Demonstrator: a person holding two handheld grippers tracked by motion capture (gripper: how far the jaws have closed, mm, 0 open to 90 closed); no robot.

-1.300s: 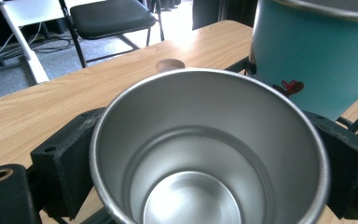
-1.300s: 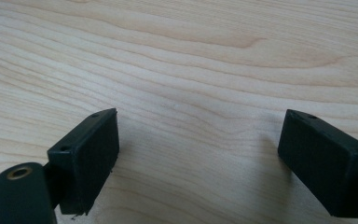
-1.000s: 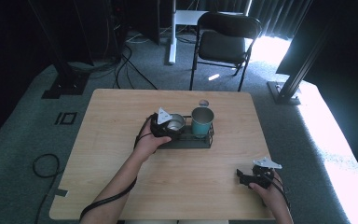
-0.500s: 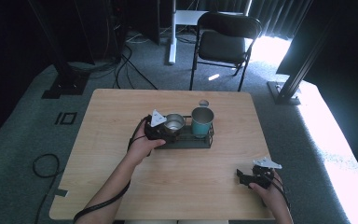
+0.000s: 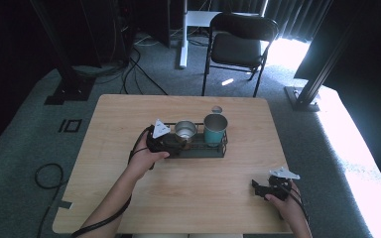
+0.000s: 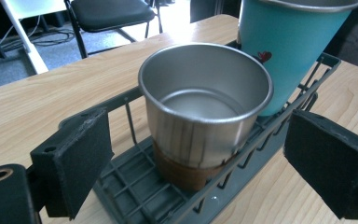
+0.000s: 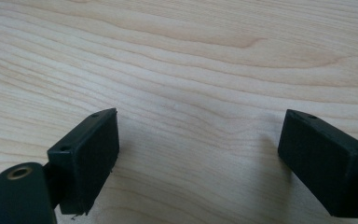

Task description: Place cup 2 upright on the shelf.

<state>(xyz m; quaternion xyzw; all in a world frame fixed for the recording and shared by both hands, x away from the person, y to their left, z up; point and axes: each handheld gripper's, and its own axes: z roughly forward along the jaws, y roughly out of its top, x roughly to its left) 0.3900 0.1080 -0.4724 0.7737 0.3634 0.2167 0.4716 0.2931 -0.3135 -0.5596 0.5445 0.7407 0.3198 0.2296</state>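
Observation:
A dark wire rack [image 5: 216, 151] sits mid-table and holds two cups. The steel cup [image 5: 185, 131] with a brown base stands at its left, and a teal cup [image 5: 215, 129] stands beside it on the right. My left gripper [image 5: 171, 142] is at the rack's left end, open. In the left gripper view its pads flank the steel cup [image 6: 205, 107] without touching it, with the teal cup [image 6: 289, 46] behind and the rack [image 6: 130, 186] below. My right gripper [image 5: 258, 188] rests open near the table's front right, over bare wood [image 7: 191, 56] in the right gripper view.
A small grey disc [image 5: 217, 109] lies on the wooden table [image 5: 129, 114] just behind the teal cup. A black folding chair [image 5: 238, 44] stands beyond the far edge. Cables lie on the floor to the left.
My left gripper has drawn back to the left, away from the steel cup, which stays standing in the rack. The right gripper has not moved.

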